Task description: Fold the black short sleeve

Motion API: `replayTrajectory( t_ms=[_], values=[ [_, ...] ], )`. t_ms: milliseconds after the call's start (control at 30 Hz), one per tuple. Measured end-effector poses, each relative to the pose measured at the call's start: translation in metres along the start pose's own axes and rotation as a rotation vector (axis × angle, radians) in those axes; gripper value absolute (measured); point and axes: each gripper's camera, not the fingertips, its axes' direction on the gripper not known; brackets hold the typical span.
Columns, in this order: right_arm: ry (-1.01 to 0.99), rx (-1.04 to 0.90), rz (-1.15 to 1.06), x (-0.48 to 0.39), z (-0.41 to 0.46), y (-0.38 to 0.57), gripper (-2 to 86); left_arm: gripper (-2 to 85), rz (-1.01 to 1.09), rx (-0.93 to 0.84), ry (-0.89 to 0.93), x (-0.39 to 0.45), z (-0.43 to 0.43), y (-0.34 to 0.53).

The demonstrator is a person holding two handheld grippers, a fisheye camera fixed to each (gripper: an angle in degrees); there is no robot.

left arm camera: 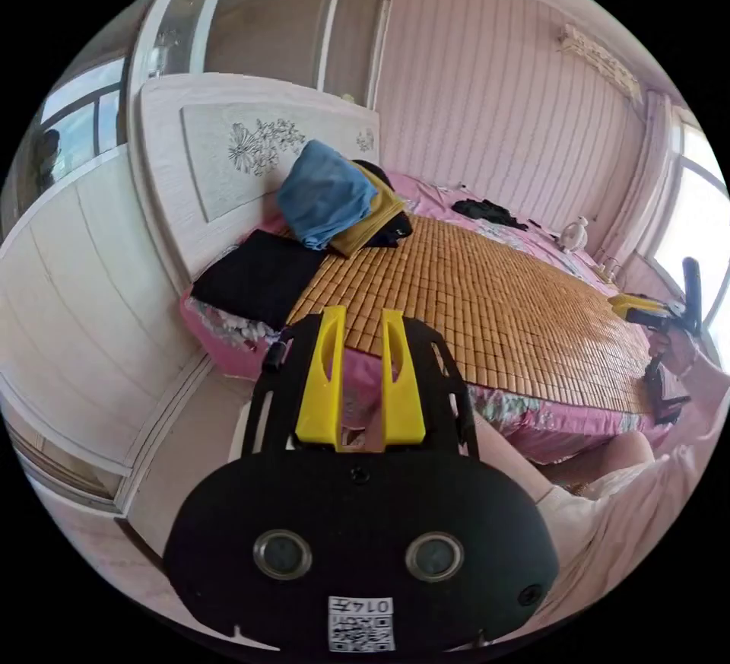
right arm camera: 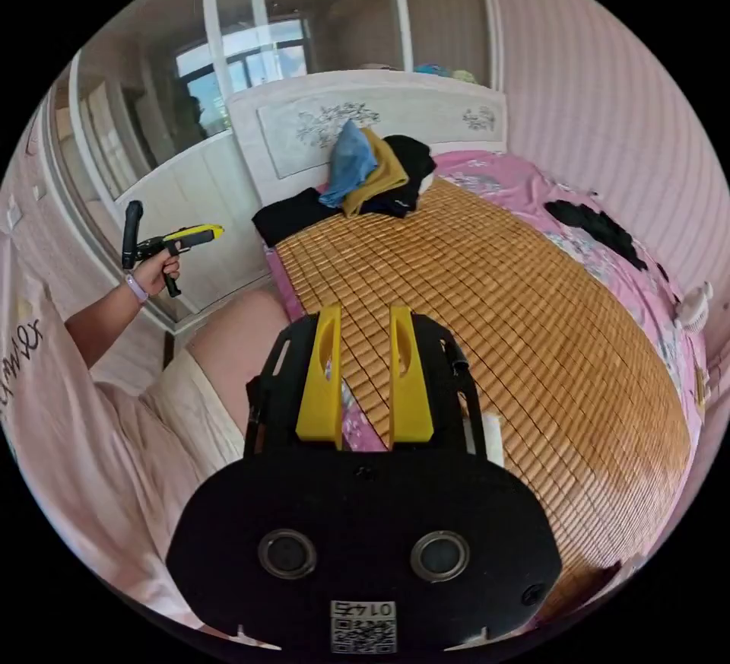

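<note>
Left gripper view: my left gripper (left arm camera: 360, 322) hangs off the bed's corner, fingers (left arm camera: 325, 375) narrowly parted, holding nothing; a folded black garment (left arm camera: 258, 276) lies by the headboard (left arm camera: 228, 162).

Right gripper view: right gripper (right arm camera: 363, 318) over the bamboo mat (right arm camera: 494, 314), fingers narrow, empty. The black short sleeve (right arm camera: 597, 227) (crumpled, I judge) lies on the pink sheet (right arm camera: 525, 185), well apart.

Next: I'd reach there, take both shoulders, spread it on the mat.
</note>
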Motion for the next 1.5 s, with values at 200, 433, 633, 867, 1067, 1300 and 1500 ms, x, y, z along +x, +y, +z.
replayTrajectory(
  t_ms=[200, 433, 633, 867, 1067, 1300, 1500],
  values=[
    [-0.143, -0.145, -0.259, -0.057, 0.176, -0.148, 10.7, 9.0, -0.165, -0.033, -0.061, -0.103, 0.042, 0.011],
    [-0.141, -0.226, -0.345, -0.123, 0.387, -0.271, 11.6, 10.7, -0.315, -0.042, -0.109, -0.177, 0.124, -0.016],
    [-0.093, -0.422, -0.292, -0.153, 0.518, -0.307, 11.5, 7.7, -0.397, -0.179, -0.097, -0.207, 0.191, -0.033],
    [-0.154, -0.499, -0.352, -0.133, 0.517, -0.313, 1.0, -0.4, -0.303, -0.187, -0.033, -0.187, 0.186, -0.054],
    [-0.157, -0.432, -0.332, -0.091, 0.441, -0.255, -0.4, -0.9, 0.053, -0.191, 0.075, -0.077, 0.141, -0.066],
    [-0.1, -0.296, -0.142, -0.024, 0.308, -0.167, -0.5, -0.9, 0.159, -0.151, 0.293, 0.022, 0.099, -0.06],
    [0.123, -0.192, -0.008, 0.042, 0.191, -0.093, -0.4, -0.2, 0.339, -0.127, 0.512, 0.143, 0.092, -0.079]
  ],
)
